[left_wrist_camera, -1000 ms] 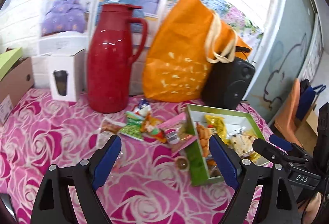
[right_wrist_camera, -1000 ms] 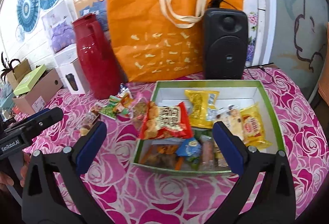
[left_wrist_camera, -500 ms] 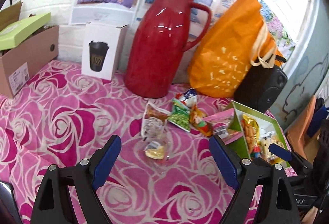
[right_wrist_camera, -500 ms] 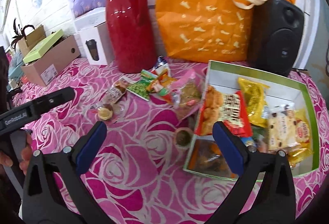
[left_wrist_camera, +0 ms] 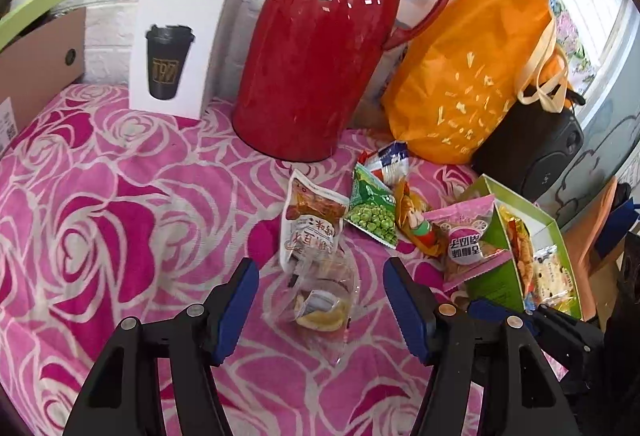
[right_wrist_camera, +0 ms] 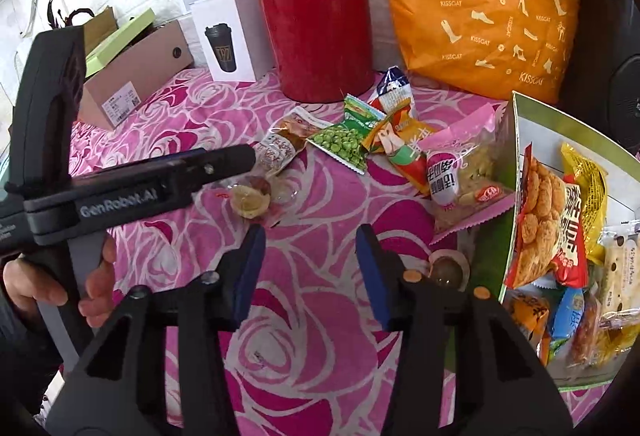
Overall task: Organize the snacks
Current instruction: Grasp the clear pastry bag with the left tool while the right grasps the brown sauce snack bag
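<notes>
Rose-print tablecloth [left_wrist_camera: 100, 204]: left gripper [left_wrist_camera: 316, 290] spread around the clear snack packet [left_wrist_camera: 320, 300]; only the right view shows right gripper [right_wrist_camera: 310, 272] open, empty.

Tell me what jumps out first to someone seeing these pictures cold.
The tall red thermos jug at the back of the pink rose-print tablecloth dominates, with the orange tote bag just to its right. In front lies a loose scatter of snack packets, the green pea packet brightest, next to a green box already holding snacks. The open left tongs straddle a clear-wrapped snack.
</notes>
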The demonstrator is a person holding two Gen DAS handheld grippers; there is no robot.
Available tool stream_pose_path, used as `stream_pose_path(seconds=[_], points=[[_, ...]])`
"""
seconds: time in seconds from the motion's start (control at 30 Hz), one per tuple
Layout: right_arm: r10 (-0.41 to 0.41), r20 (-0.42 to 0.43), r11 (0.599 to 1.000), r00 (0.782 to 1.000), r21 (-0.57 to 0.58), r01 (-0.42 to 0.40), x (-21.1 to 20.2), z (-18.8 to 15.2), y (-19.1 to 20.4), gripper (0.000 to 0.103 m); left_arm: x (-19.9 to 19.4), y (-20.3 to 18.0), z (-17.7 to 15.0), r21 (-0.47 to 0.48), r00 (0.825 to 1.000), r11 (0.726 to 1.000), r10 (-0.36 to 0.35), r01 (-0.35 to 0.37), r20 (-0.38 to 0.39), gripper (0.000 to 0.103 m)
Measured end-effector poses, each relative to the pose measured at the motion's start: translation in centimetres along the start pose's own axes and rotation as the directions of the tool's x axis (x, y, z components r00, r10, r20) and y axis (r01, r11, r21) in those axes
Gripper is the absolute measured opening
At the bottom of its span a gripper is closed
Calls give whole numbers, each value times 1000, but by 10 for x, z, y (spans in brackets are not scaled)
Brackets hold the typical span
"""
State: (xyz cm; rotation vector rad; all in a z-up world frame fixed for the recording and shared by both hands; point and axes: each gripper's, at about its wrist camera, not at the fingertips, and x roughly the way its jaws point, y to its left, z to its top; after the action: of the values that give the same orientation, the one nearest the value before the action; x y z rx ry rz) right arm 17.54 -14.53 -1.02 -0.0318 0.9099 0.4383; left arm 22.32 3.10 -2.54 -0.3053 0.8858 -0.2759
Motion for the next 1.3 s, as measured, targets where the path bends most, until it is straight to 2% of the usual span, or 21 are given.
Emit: stream_pose_path(seconds=[0.07,0.1,0.13,0.23,0.33,0.47,0.53,0.57,0.7,0.73,0.8,0.97,1.07,1.2,1.3], points=[[-15,5,1000,1000,10,15,-1,4,-6,48,11,-2,0,18,1000,1000,4,-4,-24,66],[-18,7,1000,1000,16,18,-2,6,-9,48,17,-2,-1,33,999,999,1,1,-41,58],[-18,10,1000,1000,25,18,-2,9,-12,48,22,-2,-4,49,998,999,-2,5,-64,36],[-13,14,999,1000,31,13,0,17,-15,49,16,2,-12,43,997,998,-40,42,-67,35],[18,6,999,1000,33,-18,14,28,-8,49,-3,7,-26,31,996,997,-65,67,-64,35],[84,-25,996,996,43,-83,46,43,10,52,-31,16,-50,26,997,998,-50,52,-62,35],[81,-48,996,996,36,-79,64,48,21,67,-42,23,-57,9,997,999,-42,42,-58,37],[71,-65,997,995,36,-69,75,51,26,69,-46,26,-59,-2,998,999,-39,39,-56,37],[34,-114,996,993,83,-24,110,57,29,69,-58,35,-60,-35,999,999,-31,29,-45,41],[30,-117,995,993,97,-19,114,56,27,59,-60,36,-60,-39,999,999,-25,23,-42,45],[12,-118,996,993,91,-1,112,53,25,38,-62,35,-60,-28,999,999,-20,19,-43,54],[12,-138,1000,990,-24,-16,76,24,24,37,-55,29,-63,24,999,1000,5,-4,-51,56],[20,-152,999,988,-21,-24,55,5,13,37,-46,26,-65,29,998,1000,10,-8,-65,56],[50,-173,999,984,-8,-52,38,-16,2,38,-31,22,-70,41,994,998,52,-48,-97,56],[29,-202,999,979,-25,-34,35,-31,-1,41,-29,20,-74,51,993,996,74,-69,-91,56]])
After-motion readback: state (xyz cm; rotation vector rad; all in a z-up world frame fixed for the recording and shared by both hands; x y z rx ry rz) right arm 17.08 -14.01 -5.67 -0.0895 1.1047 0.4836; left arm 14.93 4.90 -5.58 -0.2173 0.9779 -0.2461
